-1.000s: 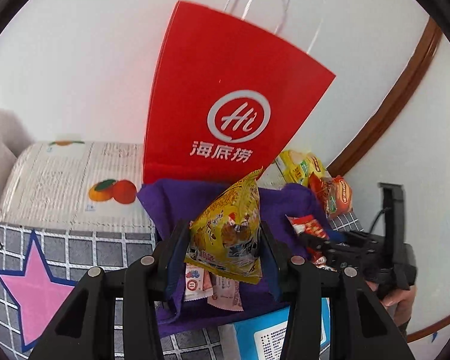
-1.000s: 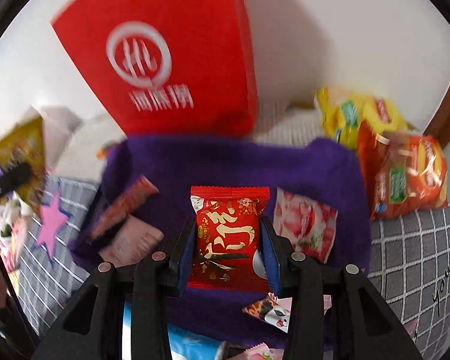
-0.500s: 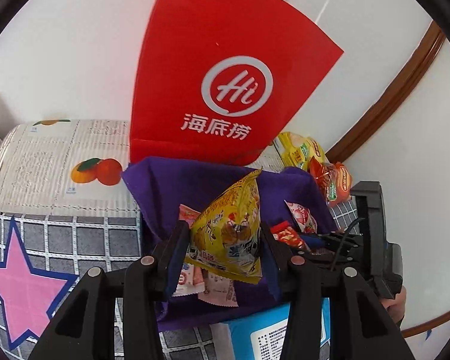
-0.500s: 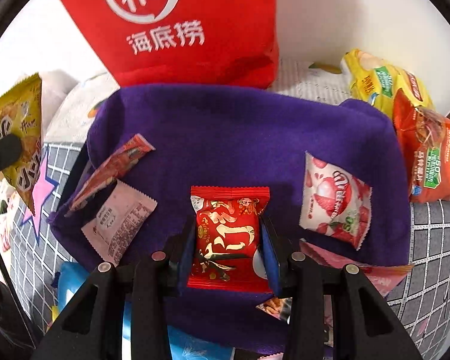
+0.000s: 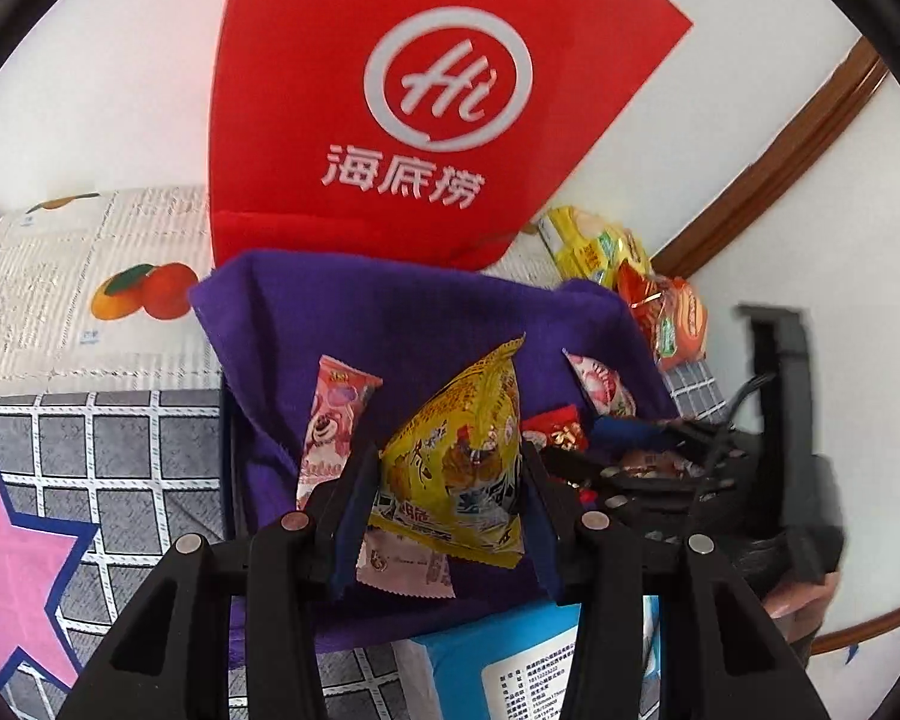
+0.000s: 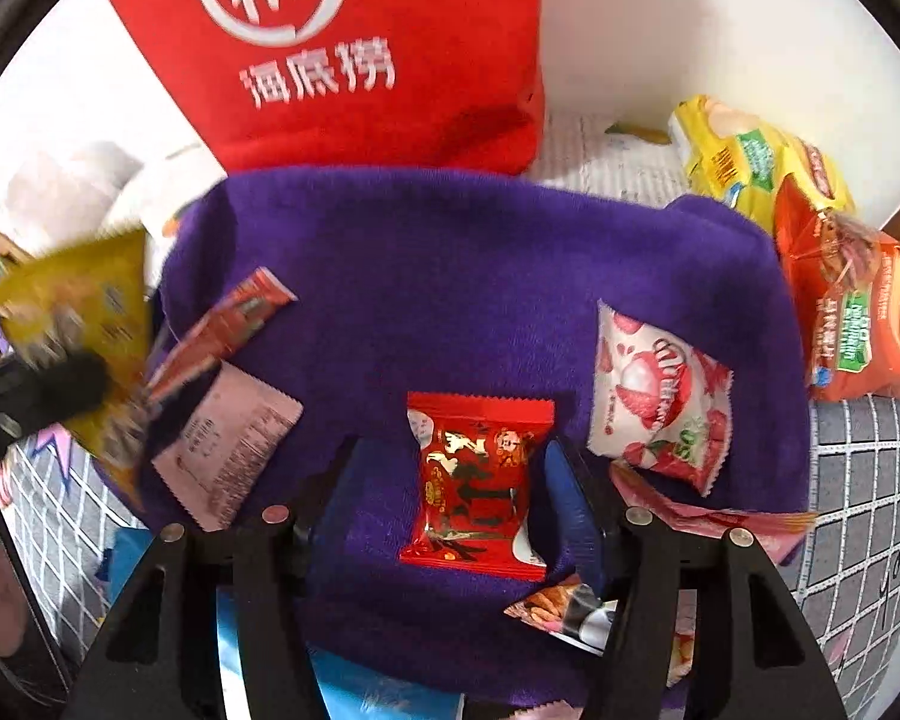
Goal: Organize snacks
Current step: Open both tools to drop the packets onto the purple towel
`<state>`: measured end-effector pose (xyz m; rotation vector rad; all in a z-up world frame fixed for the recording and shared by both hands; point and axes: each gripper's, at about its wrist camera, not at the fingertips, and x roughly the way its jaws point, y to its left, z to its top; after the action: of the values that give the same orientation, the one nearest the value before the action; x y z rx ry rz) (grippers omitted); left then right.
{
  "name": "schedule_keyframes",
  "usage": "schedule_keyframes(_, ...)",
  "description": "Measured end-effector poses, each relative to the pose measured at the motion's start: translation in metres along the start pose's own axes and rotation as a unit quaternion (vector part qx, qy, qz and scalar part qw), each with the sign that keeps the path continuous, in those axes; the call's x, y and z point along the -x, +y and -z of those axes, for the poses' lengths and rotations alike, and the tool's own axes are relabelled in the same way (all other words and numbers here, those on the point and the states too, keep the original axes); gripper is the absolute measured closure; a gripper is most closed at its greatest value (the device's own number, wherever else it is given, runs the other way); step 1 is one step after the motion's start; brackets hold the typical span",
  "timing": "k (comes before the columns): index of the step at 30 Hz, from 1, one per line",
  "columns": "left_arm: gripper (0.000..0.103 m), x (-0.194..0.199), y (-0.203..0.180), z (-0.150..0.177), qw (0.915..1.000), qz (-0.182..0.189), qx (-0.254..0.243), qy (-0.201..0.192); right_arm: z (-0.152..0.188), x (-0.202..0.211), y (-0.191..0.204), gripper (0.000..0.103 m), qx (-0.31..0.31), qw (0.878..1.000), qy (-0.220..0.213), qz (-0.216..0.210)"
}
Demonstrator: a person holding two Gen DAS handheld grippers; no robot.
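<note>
My left gripper [image 5: 447,483] is shut on a yellow snack packet [image 5: 459,456] and holds it above the purple cloth [image 5: 402,324]. The same packet shows blurred at the left of the right wrist view [image 6: 84,324]. My right gripper [image 6: 456,480] is open, its jaws wide apart on either side of a red candy packet [image 6: 477,480] that lies flat on the purple cloth [image 6: 462,264]. A white strawberry packet [image 6: 660,396], a pink wrapper [image 6: 234,450] and a red stick packet [image 6: 228,324] also lie on the cloth.
A red paper bag [image 5: 402,90] stands behind the cloth against the white wall. Yellow and orange chip bags [image 6: 810,252] lie at the right. A blue box [image 5: 528,672] sits under the cloth's near edge. A checked cover with a pink star [image 5: 24,552] is at the left.
My right gripper has opened and let go of the red candy packet, which now lies on the cloth. My left gripper has moved closer over the cloth with the yellow packet.
</note>
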<state>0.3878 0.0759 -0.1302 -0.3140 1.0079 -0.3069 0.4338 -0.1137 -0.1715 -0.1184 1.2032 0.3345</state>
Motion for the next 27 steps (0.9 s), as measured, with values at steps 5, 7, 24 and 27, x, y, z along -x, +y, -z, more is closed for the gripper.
schedule_keyframes(5,0.060,-0.010,0.002,0.002,0.9998,-0.008,0.008,0.016,-0.005,0.028,-0.003,0.042,-0.011,0.999,-0.039,0.001)
schedule_keyframes(7,0.060,-0.014,0.002,0.002,0.9996,-0.011,0.006,0.026,-0.007,0.040,-0.007,0.042,-0.016,0.998,-0.057,0.002)
schedule_keyframes(24,0.049,-0.016,-0.002,0.000,0.9994,0.000,0.016,0.031,0.002,0.080,-0.010,0.042,-0.021,0.994,-0.104,0.007)
schedule_keyframes(27,0.049,-0.011,-0.003,-0.001,0.9996,0.006,0.015,0.023,0.002,0.083,-0.007,0.042,-0.022,0.994,-0.108,0.007)
